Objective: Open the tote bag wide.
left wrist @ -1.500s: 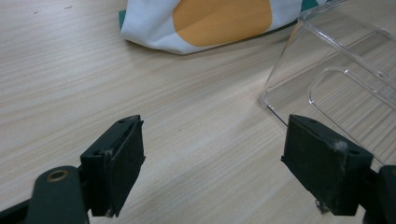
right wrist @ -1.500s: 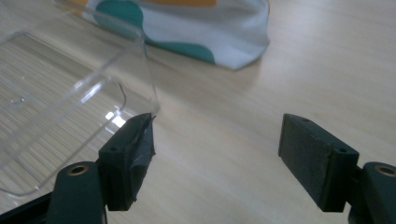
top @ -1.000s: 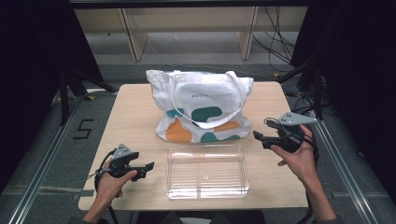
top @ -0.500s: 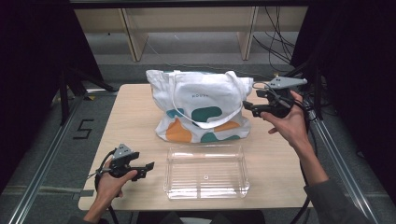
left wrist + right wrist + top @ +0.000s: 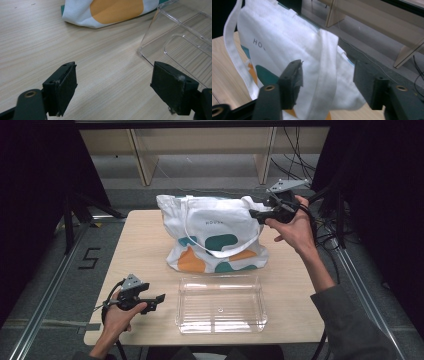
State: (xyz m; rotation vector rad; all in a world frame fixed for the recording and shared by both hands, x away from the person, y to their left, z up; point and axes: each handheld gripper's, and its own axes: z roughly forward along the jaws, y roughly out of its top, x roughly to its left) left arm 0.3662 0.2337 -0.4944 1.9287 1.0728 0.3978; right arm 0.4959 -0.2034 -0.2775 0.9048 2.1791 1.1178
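A white tote bag with orange and teal shapes lies on the far half of the wooden table. My right gripper is raised at the bag's upper right corner. Its jaws have just been closing. In the right gripper view the bag's strap and white cloth run between the jaws of the right gripper, with gaps at both pads. A clear plastic box sits empty at the front. My left gripper rests open left of the clear box, nothing between its jaws.
Wooden shelf legs stand behind the table. Cables hang at the right edge. A metal rail and a floor mark "5" lie to the left. The bag's orange corner lies ahead of the left gripper.
My right gripper has risen from the table's right side and moved up to the bag's top right corner, its jaws narrower. The left gripper has stayed put.
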